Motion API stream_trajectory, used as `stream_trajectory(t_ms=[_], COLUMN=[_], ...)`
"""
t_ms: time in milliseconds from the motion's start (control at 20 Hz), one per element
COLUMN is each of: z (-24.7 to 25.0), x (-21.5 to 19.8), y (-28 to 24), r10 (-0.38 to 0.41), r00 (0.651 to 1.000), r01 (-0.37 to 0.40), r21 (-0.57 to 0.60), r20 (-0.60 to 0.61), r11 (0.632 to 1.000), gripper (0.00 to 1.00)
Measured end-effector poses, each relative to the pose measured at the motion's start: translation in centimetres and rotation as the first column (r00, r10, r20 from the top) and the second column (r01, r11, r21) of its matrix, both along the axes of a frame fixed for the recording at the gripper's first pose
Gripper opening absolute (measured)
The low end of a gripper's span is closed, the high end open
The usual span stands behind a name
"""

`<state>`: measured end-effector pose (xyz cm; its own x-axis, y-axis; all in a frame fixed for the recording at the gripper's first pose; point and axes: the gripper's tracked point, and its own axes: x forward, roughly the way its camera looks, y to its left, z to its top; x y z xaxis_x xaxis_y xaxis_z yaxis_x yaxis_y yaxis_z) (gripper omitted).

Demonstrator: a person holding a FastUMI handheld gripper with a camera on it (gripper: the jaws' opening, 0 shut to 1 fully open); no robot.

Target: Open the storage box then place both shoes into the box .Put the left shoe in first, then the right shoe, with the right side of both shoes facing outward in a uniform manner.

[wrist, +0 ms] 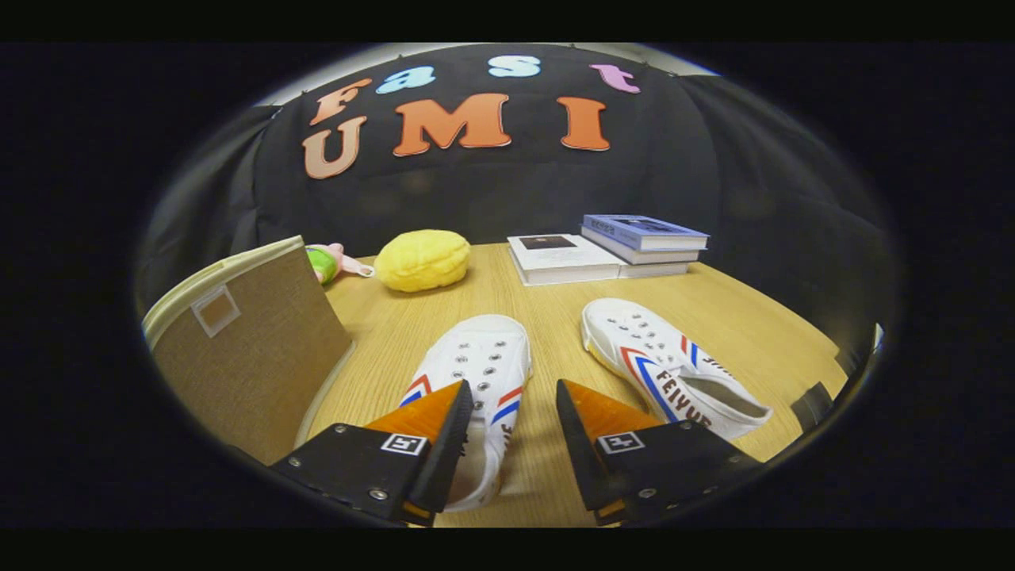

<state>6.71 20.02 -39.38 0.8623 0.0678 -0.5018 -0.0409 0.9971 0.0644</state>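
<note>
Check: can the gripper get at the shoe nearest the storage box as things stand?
Probably yes. The gripper is open, and that shoe lies on the table partly between its fingers, nothing over it. The storage box stands beside it, apart.

Even, fairly bright light falls from above on the tabletop, leaving only soft, short shadows under the shoes and books. Straight edges bow strongly outward toward the rim, where the picture darkens and softens; the tool, its fingers spread apart, looks slightly blurred.

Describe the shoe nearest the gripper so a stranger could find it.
On the light wooden table, right of the tan fabric storage box, two white canvas shoes lie. It is the one partly between the open gripper fingers; the other shoe lies right of them.
</note>
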Motion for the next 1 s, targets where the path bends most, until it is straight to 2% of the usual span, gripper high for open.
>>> stream_trajectory(t_ms=[150,350,450,650,700,850,1000], z=[-1.7,-1.7,-1.6,-1.2,-0.7,1.4,4.1], x=[-0.6,-0.5,-0.6,-0.5,-0.4,-0.4,-0.3], y=[0.6,0.5,1.2,1.1,1.1,0.8,1.3], r10=[0.035,0.0,0.032,0.008,-0.005,-0.015,-0.015], r00=[0.997,0.997,0.996,0.997,0.997,0.998,0.999], r01=[-0.037,0.007,-0.02,0.004,0.018,0.026,0.024], r21=[-0.02,0.085,0.126,0.147,0.159,0.154,0.226], r20=[-0.073,-0.083,-0.086,-0.082,-0.083,-0.067,-0.041], r11=[0.999,0.996,0.992,0.989,0.987,0.988,0.974], gripper=[0.56,0.54,0.44,0.05,0.02,0.01,0.0])
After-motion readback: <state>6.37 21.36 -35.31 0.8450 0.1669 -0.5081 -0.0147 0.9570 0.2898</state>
